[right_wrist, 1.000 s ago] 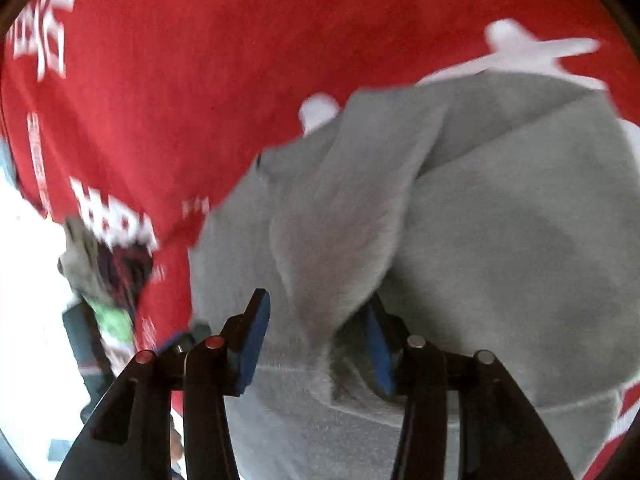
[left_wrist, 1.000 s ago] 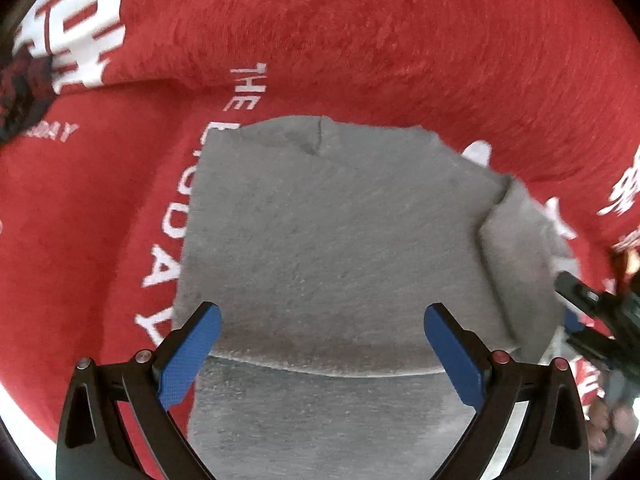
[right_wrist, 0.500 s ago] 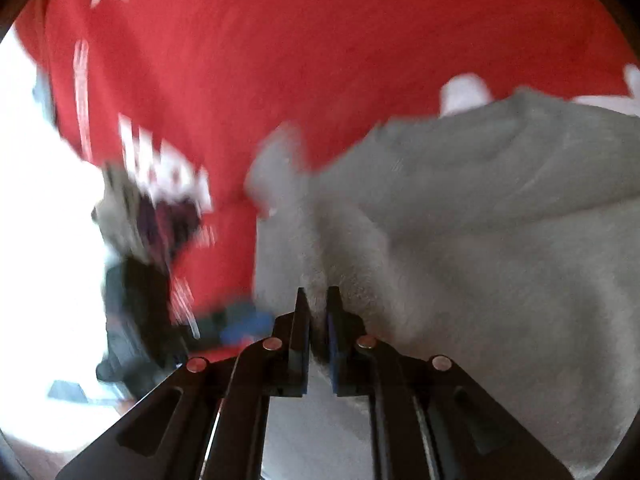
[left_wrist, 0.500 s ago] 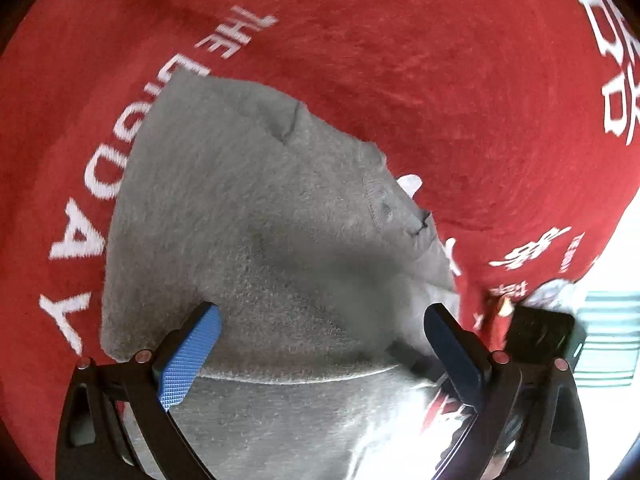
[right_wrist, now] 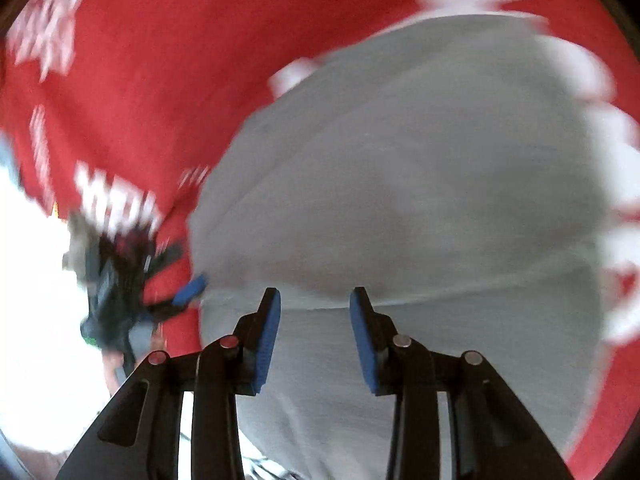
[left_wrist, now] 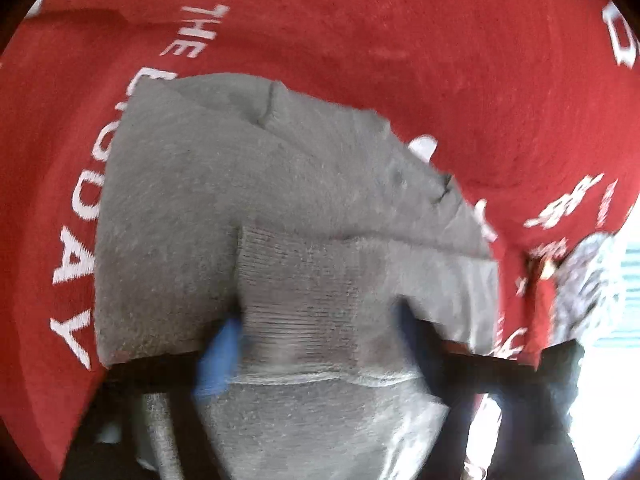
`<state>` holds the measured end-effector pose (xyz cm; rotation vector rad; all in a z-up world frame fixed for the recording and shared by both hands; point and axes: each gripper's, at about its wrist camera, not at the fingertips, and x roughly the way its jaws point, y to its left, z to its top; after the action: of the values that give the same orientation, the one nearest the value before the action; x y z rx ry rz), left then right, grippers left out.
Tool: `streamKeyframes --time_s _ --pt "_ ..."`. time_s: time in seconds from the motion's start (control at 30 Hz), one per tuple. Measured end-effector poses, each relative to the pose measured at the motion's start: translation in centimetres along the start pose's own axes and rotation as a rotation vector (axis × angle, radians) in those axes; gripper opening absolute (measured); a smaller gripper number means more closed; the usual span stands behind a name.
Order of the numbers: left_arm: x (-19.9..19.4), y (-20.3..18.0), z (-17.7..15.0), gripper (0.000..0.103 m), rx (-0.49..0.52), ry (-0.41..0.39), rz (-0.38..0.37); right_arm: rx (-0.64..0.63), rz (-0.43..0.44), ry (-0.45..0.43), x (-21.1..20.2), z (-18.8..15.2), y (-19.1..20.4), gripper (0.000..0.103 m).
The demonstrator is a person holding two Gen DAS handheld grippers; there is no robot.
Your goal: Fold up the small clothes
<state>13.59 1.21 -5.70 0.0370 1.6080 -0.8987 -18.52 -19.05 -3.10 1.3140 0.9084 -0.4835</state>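
A small grey sweatshirt [left_wrist: 224, 200] lies on a red blanket [left_wrist: 380, 32] with white lettering. In the left wrist view a grey sleeve with a ribbed cuff [left_wrist: 304, 300] lies across the sweatshirt between the fingers of my left gripper [left_wrist: 316, 344]. Both its fingers are blurred and stand wide apart, so it is open. In the right wrist view the sweatshirt [right_wrist: 420, 184] fills the middle, and my right gripper [right_wrist: 316, 308] is open just above its fabric, holding nothing. The left gripper shows there too, blurred, at the garment's left edge [right_wrist: 188, 292].
The red blanket [right_wrist: 160, 40] covers the whole work surface. A bright window or floor area lies beyond its edge on the right of the left wrist view [left_wrist: 616, 300] and on the left of the right wrist view [right_wrist: 28, 280].
My right gripper, shut on the sleeve half a second ago, has opened and let it go. The sleeve now lies folded across the sweatshirt in front of my left gripper.
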Motion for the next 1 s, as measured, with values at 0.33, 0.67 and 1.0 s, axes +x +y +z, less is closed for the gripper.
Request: streamKeyframes --time_s 0.33,0.67,1.0 --pt "-0.8 -1.0 -0.2 0.013 0.080 -0.020 0.052 0.369 0.053 -0.192 -4.0 1.4 -7.6 0.006" --pt "-2.1 0.3 -1.3 0.013 0.102 -0.066 0.283 0.162 -0.066 -0.128 -4.6 2.3 -7.2 0.008" --pt "-4.5 -2.6 -2.0 0.014 0.211 -0.087 0.324 -0.002 -0.196 -0.155 -8.2 4.0 -6.3 0.028"
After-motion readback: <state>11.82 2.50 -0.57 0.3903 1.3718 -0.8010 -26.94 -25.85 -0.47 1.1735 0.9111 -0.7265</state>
